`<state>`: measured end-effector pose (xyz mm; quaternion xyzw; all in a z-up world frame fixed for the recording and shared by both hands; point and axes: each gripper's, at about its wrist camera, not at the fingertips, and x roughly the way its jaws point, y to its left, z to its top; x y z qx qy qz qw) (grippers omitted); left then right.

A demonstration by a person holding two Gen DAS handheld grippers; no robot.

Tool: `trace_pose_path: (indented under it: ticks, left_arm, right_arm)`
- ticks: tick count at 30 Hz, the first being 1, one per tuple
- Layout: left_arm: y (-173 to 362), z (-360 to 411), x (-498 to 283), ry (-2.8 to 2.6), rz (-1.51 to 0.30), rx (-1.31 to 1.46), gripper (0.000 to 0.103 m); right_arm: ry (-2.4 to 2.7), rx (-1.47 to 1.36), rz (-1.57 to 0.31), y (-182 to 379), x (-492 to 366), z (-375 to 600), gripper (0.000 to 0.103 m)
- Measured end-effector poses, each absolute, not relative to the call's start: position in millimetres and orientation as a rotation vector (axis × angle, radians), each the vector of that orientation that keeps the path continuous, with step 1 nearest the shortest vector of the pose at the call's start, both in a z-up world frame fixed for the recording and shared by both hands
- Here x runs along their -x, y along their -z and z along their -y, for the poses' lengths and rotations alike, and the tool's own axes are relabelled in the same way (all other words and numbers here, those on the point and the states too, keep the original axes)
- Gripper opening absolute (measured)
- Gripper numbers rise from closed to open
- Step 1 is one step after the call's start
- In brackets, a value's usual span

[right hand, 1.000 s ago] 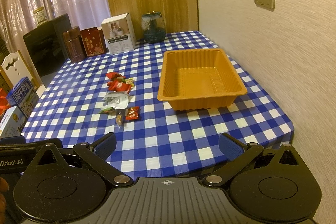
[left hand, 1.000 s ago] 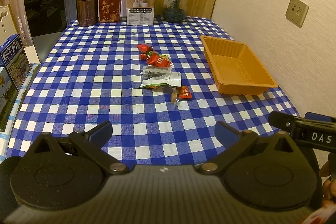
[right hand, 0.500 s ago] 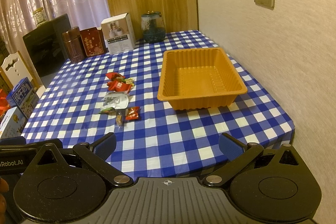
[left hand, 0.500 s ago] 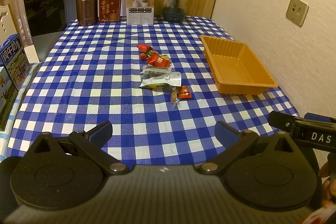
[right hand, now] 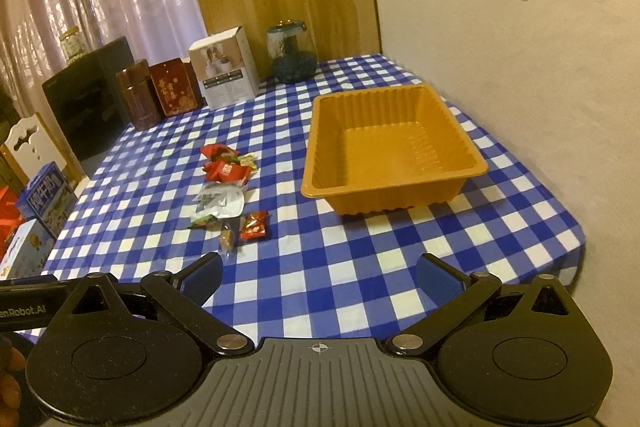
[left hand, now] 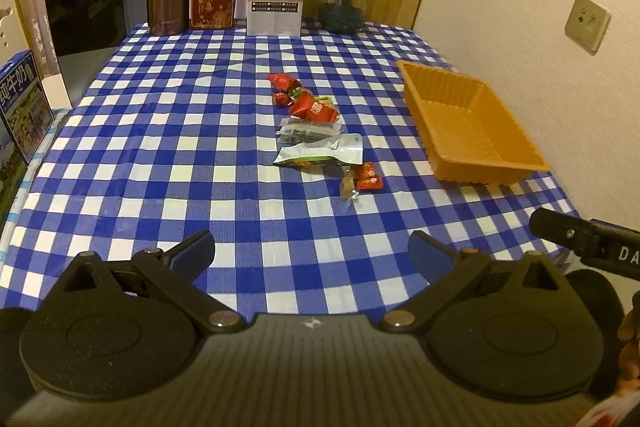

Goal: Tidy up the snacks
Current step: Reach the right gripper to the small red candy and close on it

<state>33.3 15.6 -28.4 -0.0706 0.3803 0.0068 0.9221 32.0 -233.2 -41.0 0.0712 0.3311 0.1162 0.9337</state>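
Observation:
Several snack packets lie in a loose line on the blue checked tablecloth (left hand: pixel 160 147): red packets (left hand: pixel 312 107) (right hand: pixel 226 169) at the far end, a silver-green pouch (left hand: pixel 324 155) (right hand: pixel 220 205) in the middle, and a small red packet (left hand: pixel 369 179) (right hand: pixel 253 225) with a brown candy (left hand: pixel 346 185) (right hand: pixel 227 239) nearest me. An empty orange tray (left hand: pixel 472 123) (right hand: pixel 394 155) sits to their right, near the wall. My left gripper (left hand: pixel 312 255) and right gripper (right hand: pixel 318 277) both hover open above the near table edge, holding nothing.
Along the far edge stand a brown canister (left hand: pixel 167 1), a red tin (left hand: pixel 212 3), a white box (left hand: pixel 276 3) and a glass jar (left hand: pixel 343 3). A black appliance (left hand: pixel 88 11) and cartons (left hand: pixel 20 111) stand at the left. The wall (right hand: pixel 540 87) borders the table on the right.

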Motion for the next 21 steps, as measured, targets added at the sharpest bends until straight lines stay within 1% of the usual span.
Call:
trace_pose_path:
  ticks: [1,3,6,8,10,14,17,18,19,20,21]
  left_arm:
    - [32,-16,-37,-0.012,-0.782,0.146,0.097]
    - [38,-18,-46,0.000,-0.788,0.156,0.096]
    - [48,-16,-59,0.019,-0.794,0.147,0.095]
    - [55,-12,-68,0.028,-0.794,0.128,0.094]
    - [63,-9,-78,0.030,-0.787,0.125,0.092]
    - [80,-4,-100,0.049,-0.787,0.124,0.088]
    - [91,0,-117,0.061,-0.792,0.114,0.080]
    - [95,1,-122,0.066,-0.796,0.111,0.074]
    - [100,3,-128,0.073,-0.805,0.109,0.066]
    - [104,3,-134,0.080,-0.814,0.113,0.061]
    - [108,4,-139,0.086,-0.822,0.114,0.053]
  right_arm:
    - [-0.237,-0.147,-0.679,43,-35,232,0.102]
    - [-0.235,-0.154,-0.681,48,-43,231,0.102]
    - [-0.237,-0.178,-0.690,58,-56,231,0.089]
    - [-0.239,-0.193,-0.698,66,-66,231,0.087]
    - [-0.239,-0.197,-0.709,73,-76,229,0.081]
    - [-0.245,-0.203,-0.736,88,-97,227,0.073]
    - [-0.241,-0.202,-0.753,99,-109,226,0.071]
    - [-0.239,-0.201,-0.760,103,-112,226,0.070]
    - [-0.238,-0.201,-0.767,106,-116,226,0.069]
    - [-0.236,-0.201,-0.773,110,-119,226,0.069]
    - [-0.233,-0.201,-0.778,113,-122,226,0.068]
